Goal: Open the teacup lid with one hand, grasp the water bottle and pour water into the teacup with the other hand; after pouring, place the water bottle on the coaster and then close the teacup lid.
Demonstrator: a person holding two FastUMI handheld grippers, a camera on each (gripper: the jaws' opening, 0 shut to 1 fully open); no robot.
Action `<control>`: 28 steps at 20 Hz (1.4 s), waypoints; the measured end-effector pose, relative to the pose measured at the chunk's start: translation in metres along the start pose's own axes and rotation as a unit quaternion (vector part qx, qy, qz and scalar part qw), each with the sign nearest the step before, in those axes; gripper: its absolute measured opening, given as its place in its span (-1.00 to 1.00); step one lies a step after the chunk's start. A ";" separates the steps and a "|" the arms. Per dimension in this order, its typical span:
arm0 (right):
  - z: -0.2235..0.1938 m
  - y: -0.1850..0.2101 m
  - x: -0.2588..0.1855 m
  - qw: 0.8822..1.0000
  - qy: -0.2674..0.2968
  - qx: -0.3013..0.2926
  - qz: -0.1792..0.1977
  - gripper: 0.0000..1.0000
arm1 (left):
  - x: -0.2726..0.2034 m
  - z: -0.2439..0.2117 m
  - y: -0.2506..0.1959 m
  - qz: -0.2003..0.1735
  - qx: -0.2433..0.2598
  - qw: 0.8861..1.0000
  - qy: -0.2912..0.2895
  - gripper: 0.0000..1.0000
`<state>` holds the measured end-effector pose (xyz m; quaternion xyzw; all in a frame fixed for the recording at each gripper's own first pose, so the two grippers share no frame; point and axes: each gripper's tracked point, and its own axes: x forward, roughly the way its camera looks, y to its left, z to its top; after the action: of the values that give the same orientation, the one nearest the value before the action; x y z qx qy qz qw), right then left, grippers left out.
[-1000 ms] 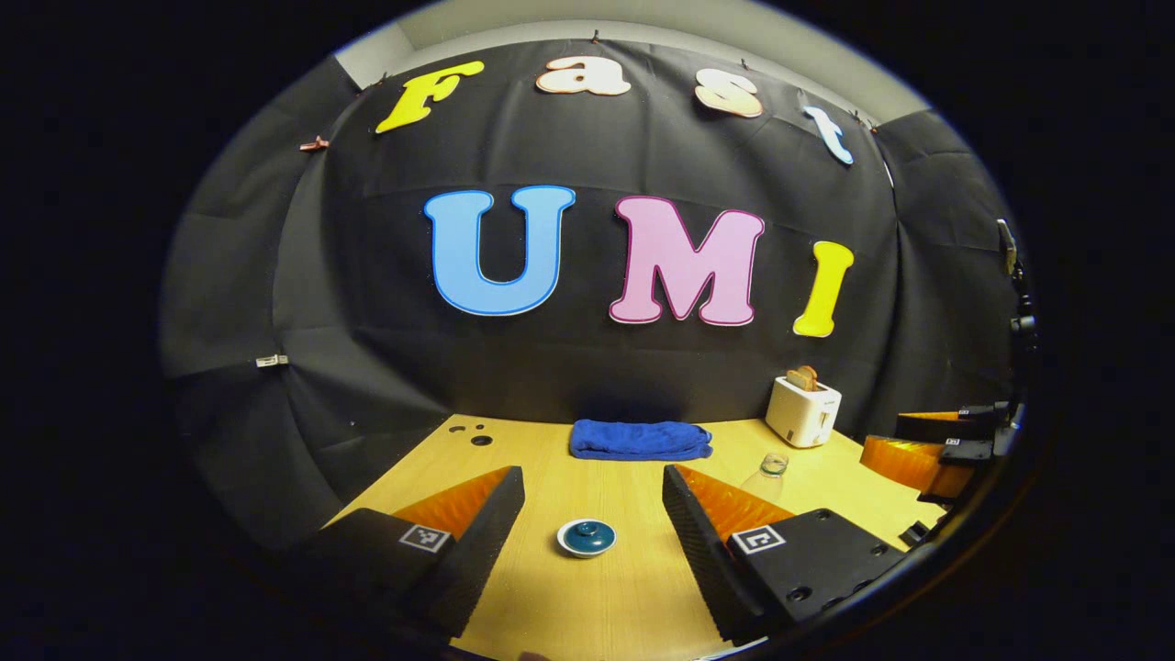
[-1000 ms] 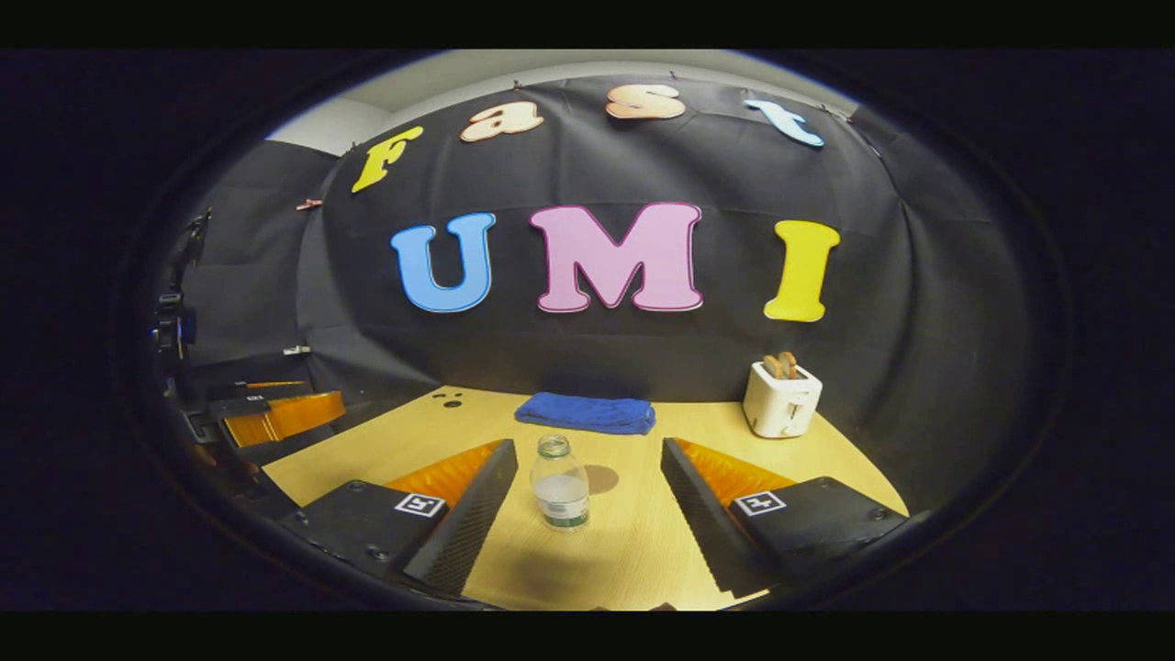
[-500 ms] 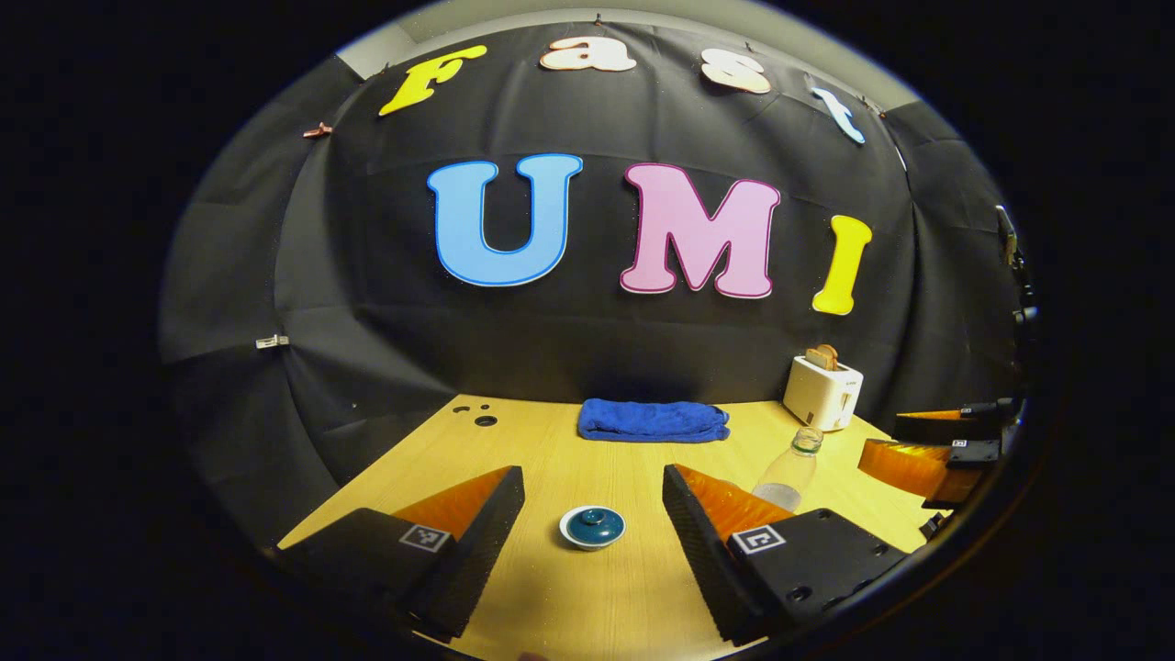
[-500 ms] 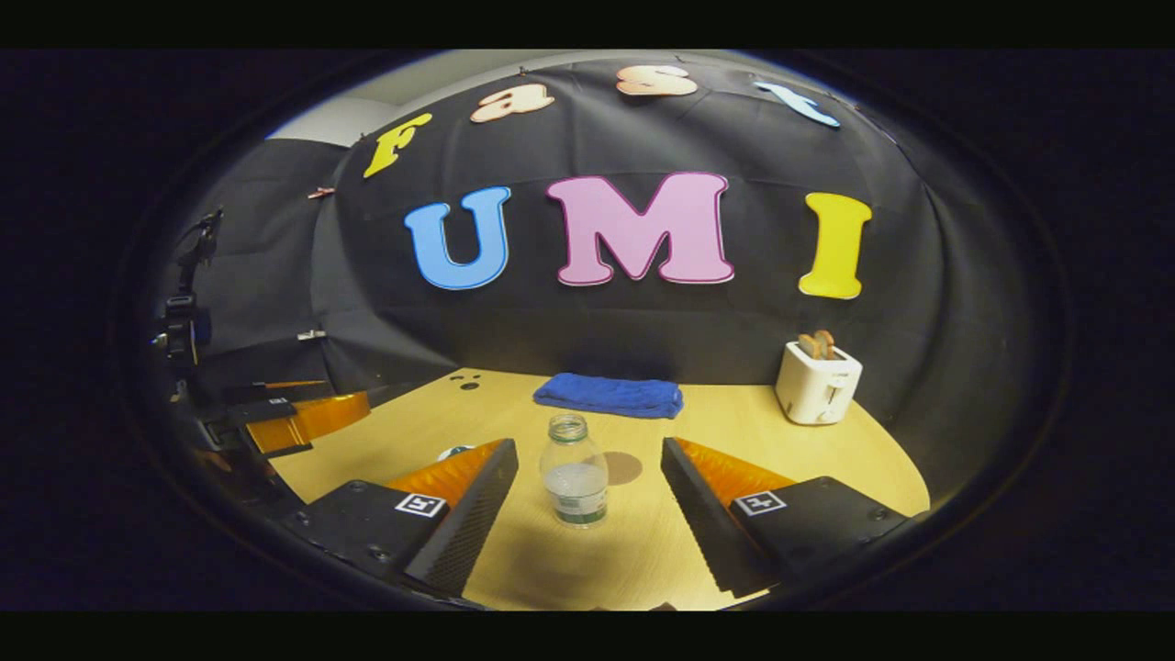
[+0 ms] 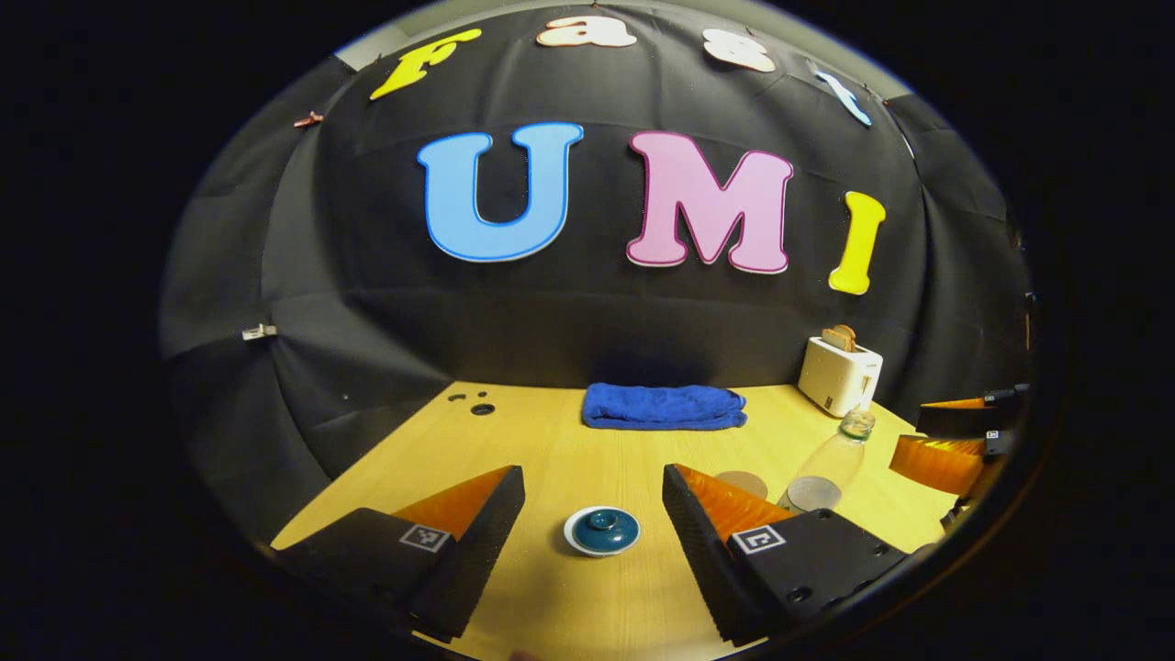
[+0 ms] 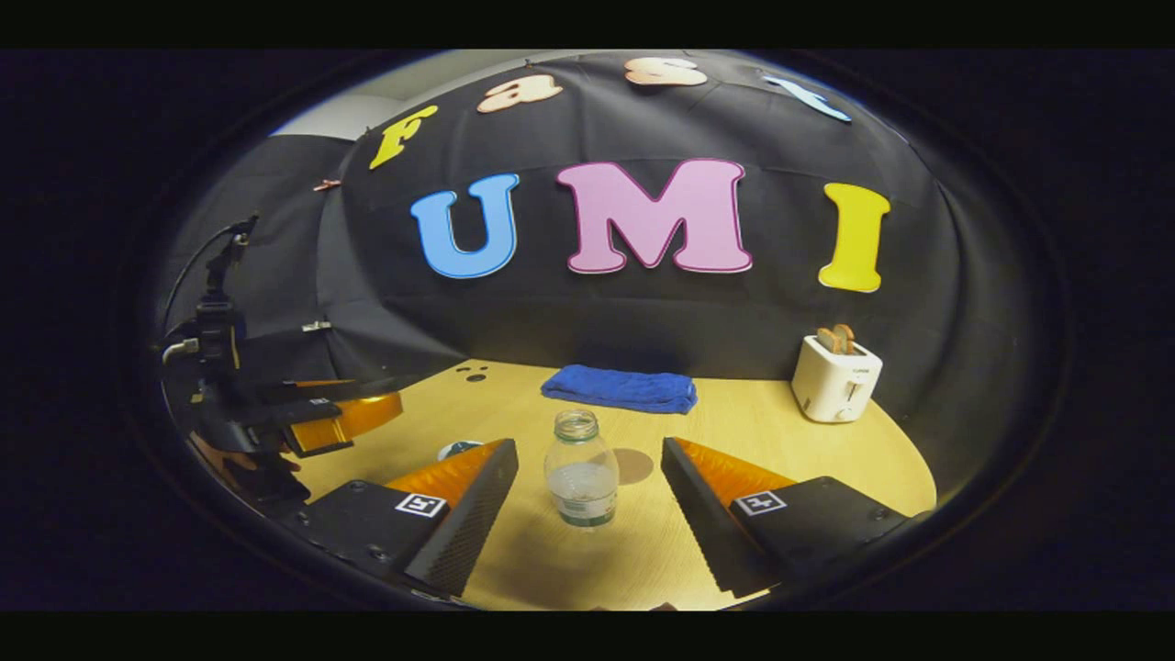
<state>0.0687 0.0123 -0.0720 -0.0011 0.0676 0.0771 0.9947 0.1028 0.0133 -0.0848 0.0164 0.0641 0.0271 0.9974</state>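
Note:
A teacup with a dark blue lid (image 5: 601,531) sits on the wooden table (image 5: 551,441), a little ahead of my left gripper (image 5: 594,514), which is open with the cup lined up between its fingers. A clear uncapped water bottle (image 6: 580,468), partly filled, stands upright ahead of my right gripper (image 6: 589,488), which is open around empty space just short of it. A round brown coaster (image 6: 632,465) lies just behind and right of the bottle. In the left gripper view the bottle (image 5: 824,466) and coaster (image 5: 742,483) are at the right, with the right gripper (image 5: 955,445) beyond.
A folded blue towel (image 6: 619,388) lies at the table's back edge. A white toaster (image 6: 834,383) with bread stands at the back right. Small holes (image 5: 477,406) mark the table's back left. In the right gripper view the left gripper (image 6: 321,418) and the hand holding it are at the left.
Both grippers have moved forward and tipped down toward the table. The teacup and the bottle look larger and nearer. Both stay open.

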 end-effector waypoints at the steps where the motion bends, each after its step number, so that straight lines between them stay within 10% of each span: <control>1: -0.005 0.000 0.002 1.000 0.006 -0.001 0.001 0.94 | 0.009 -0.007 0.000 0.000 -0.001 1.000 0.006 0.91; 15: -0.063 0.008 0.043 0.999 0.040 -0.001 -0.005 0.95 | 0.102 -0.097 -0.004 -0.012 0.019 0.998 0.051 0.53; 25: -0.074 0.009 0.058 0.999 0.037 0.000 -0.015 0.95 | 0.105 -0.108 -0.008 -0.034 0.032 0.997 0.056 -0.39; 28: -0.076 0.008 0.066 0.999 0.034 -0.005 -0.018 0.96 | 0.107 -0.106 -0.009 -0.038 0.040 0.997 0.053 -0.39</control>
<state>0.1220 0.0294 -0.1566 -0.0103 0.1006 0.0599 0.9931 0.1957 0.0134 -0.2035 0.0529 0.1182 -0.0130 0.9915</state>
